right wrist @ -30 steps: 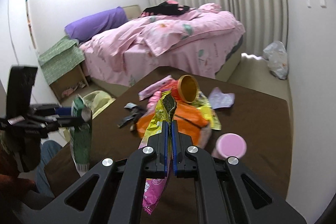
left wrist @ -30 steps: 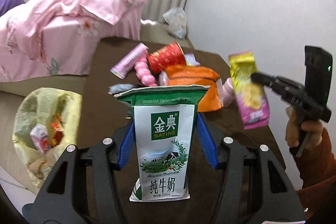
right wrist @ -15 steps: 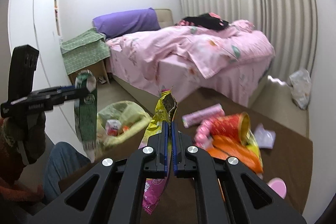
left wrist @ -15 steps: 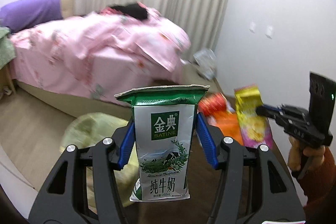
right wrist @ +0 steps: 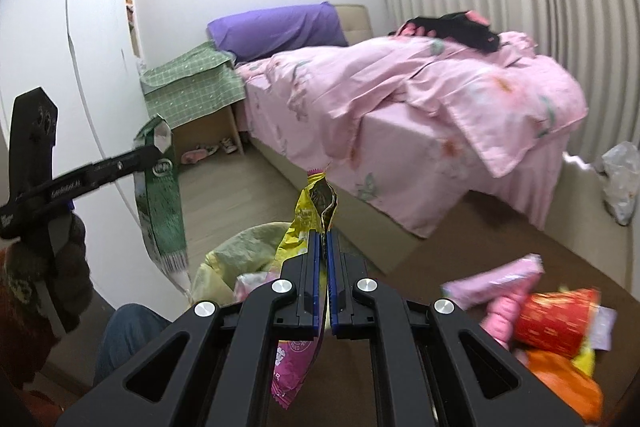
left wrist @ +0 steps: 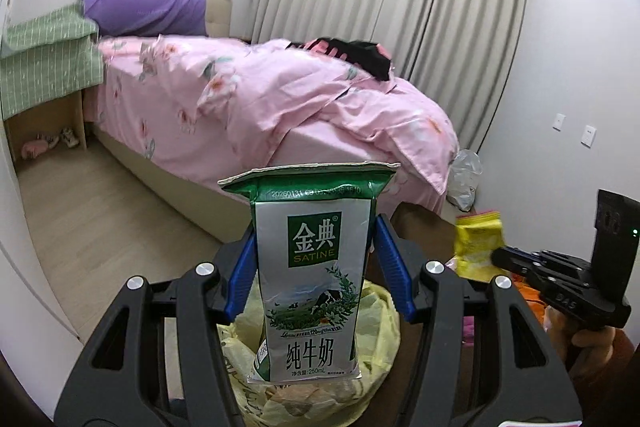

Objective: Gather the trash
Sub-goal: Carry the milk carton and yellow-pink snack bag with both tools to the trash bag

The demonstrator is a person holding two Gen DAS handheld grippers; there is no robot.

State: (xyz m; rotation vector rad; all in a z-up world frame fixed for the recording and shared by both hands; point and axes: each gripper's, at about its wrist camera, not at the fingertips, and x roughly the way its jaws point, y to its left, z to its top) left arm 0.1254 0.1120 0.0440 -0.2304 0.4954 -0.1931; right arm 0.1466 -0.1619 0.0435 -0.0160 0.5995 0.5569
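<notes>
Over the crinkled yellow plastic trash bag (left wrist: 384, 331), my left gripper (left wrist: 312, 275) clamps one flattened green-and-white milk carton (left wrist: 310, 279) by its sides. My right gripper (right wrist: 323, 255) pinches one creased, glossy yellow-and-pink snack wrapper (right wrist: 314, 205) — jaws nearly together.

Even, soft indoor light, source unseen; strong fisheye bending, dark corners; table litter (right wrist: 552, 323) blurred, probably motion.

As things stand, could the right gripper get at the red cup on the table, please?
Probably not yet. The right gripper is shut on a yellow snack wrapper, so its fingers are occupied. The red cup lies uncovered on the brown table, off to the gripper's right.
</notes>
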